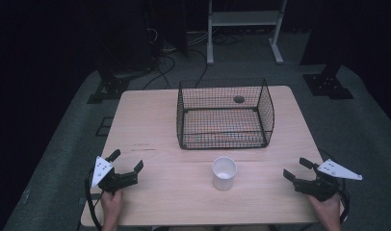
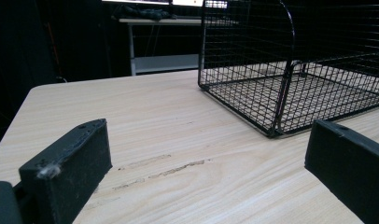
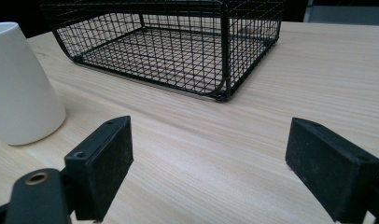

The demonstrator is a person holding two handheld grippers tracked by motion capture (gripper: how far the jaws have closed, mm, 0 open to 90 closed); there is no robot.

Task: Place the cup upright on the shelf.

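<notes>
Table [image 1: 155, 125]: pale wood, rounded corners, faint scuff marks near the left side.

Basket [image 1: 225, 114]: black wire, open-topped, set on the far half of the table, roughly centred; seen in the left gripper view [image 2: 290, 70] and the right gripper view [image 3: 169, 51] as well.

Cup [image 1: 224, 173]: white, upright, mouth up, standing just in front of the basket — between both grippers, apart from each. In the right gripper view [image 3: 22, 88], off to the left of the jaws, not between them.

Left gripper [image 1: 126, 160]: held near the left front edge, jaws spread wide, nothing between them.

Right gripper [image 1: 297, 169]: held near the right front edge, jaws parted — bare tabletop between them, nothing gripped.
</notes>
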